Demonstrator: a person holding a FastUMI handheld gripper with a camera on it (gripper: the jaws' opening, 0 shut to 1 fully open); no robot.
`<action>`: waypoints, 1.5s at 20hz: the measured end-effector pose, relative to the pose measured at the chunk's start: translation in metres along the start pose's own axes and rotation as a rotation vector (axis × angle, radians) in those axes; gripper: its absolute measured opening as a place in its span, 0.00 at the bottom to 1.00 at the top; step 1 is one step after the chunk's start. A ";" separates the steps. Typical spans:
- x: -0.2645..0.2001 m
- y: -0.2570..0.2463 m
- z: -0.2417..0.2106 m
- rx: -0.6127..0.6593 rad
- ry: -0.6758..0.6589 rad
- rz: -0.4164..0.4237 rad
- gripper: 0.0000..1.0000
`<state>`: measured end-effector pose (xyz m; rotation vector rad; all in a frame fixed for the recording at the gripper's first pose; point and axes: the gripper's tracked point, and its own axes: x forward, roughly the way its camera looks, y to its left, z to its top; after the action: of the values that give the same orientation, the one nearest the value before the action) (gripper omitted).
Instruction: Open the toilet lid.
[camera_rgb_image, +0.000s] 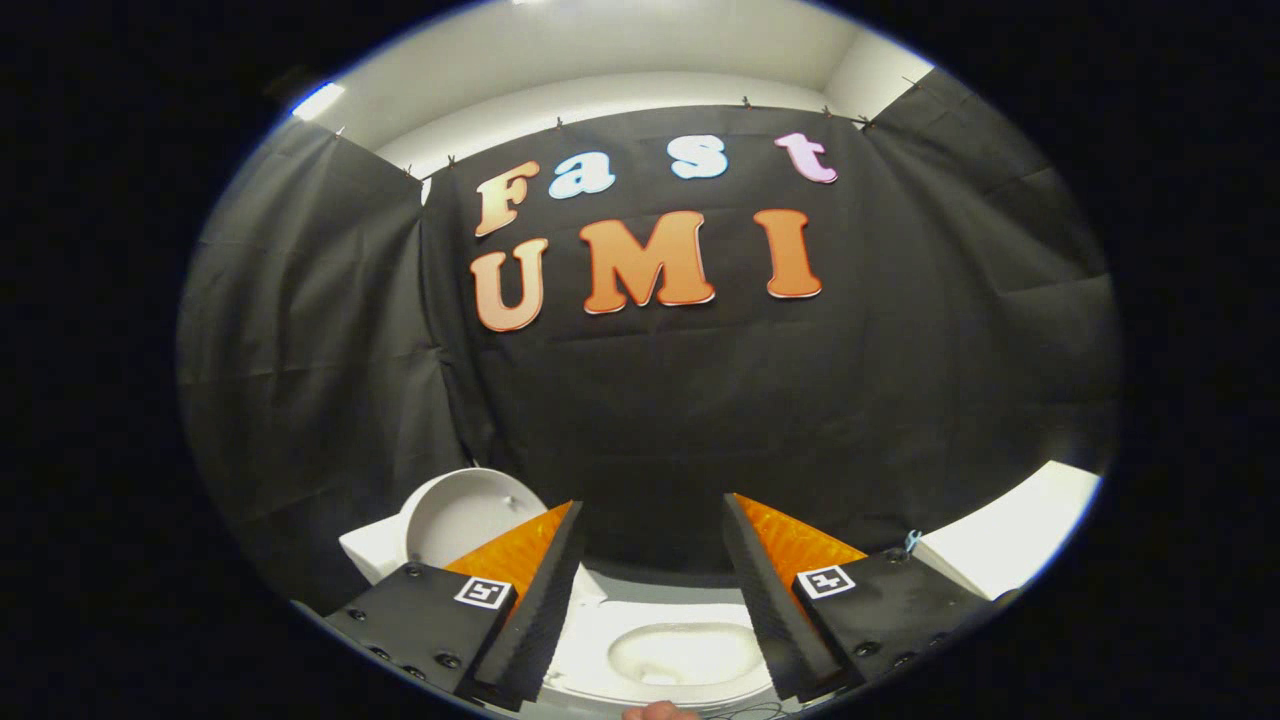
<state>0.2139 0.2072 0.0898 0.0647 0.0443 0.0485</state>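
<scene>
- the hand-held gripper (650, 530) hangs with its fingers spread wide apart, nothing between them but open air and the dark booth wall beyond.
- straight below, in the gap between the fingers, there's the toilet bowl (680, 650), white and open to view, rim and basin both showing.
- out past the left finger, the toilet lid (465, 515) stands raised, its pale round underside facing this way, partly hidden behind that finger; it looks tipped up against the white tank (365, 550) behind it.
- by my read the lid is already off the bowl, so the opening step looks done or all but done; whether it leans settled, hard to tell.
- the fingers aren't touching the lid; it sits off to the left and a little beyond them, apart.
- next move, i'd judge: check the lid rests steady, and if it needs a last nudge, swing left and push gently on its edge, else just draw clear.
- a white block (1010, 535) sits off past the right finger, well away.
</scene>
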 end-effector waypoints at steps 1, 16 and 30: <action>-0.007 -0.022 0.006 -0.014 -0.016 -0.021 0.88; -0.140 -0.210 -0.046 -0.108 -0.033 -0.168 0.88; -0.193 -0.237 -0.118 -0.108 0.028 -0.234 0.88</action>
<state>0.0266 -0.0310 -0.0356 -0.0498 0.0765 -0.1818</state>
